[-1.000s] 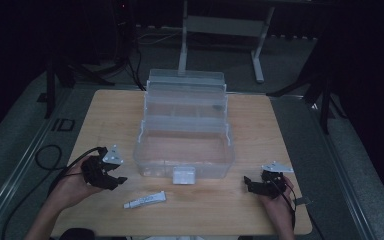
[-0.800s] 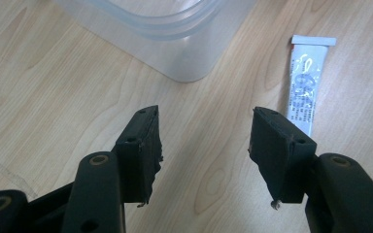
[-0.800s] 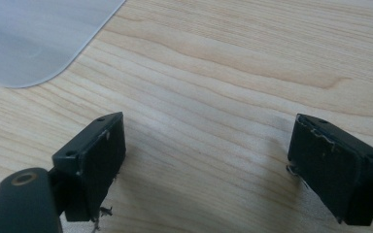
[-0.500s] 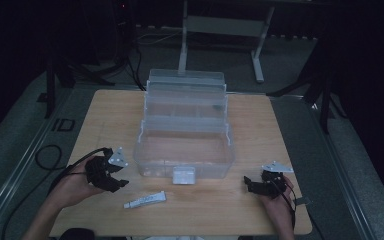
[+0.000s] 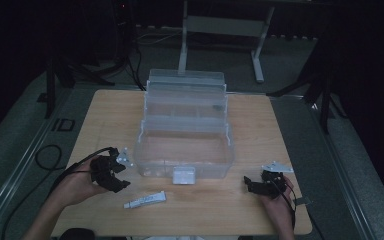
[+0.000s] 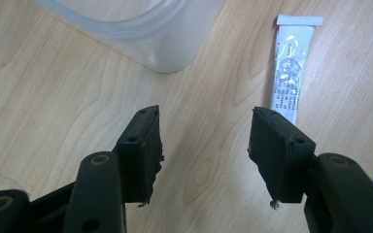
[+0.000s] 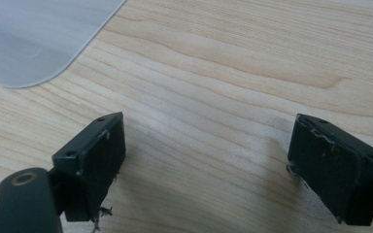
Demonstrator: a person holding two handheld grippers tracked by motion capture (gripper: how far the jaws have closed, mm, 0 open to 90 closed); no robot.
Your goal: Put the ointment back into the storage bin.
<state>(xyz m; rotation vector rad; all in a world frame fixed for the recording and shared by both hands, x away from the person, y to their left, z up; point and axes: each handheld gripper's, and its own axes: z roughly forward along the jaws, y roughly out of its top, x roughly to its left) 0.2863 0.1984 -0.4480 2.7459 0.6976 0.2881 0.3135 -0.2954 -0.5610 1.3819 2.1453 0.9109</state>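
The left tool (image 5: 111,172) now sits a little nearer the person's edge of the bench (image 5: 105,107) and closer to the small white tube (image 5: 145,201) than a second ago, its open jaws angled toward the tube, nothing between them.

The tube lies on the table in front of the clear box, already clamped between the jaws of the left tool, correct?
Not clamped. In the left gripper view the left tool stands open over bare wood, and the tube lies beyond its jaws, untouched. It does lie on the table in front of the clear box.
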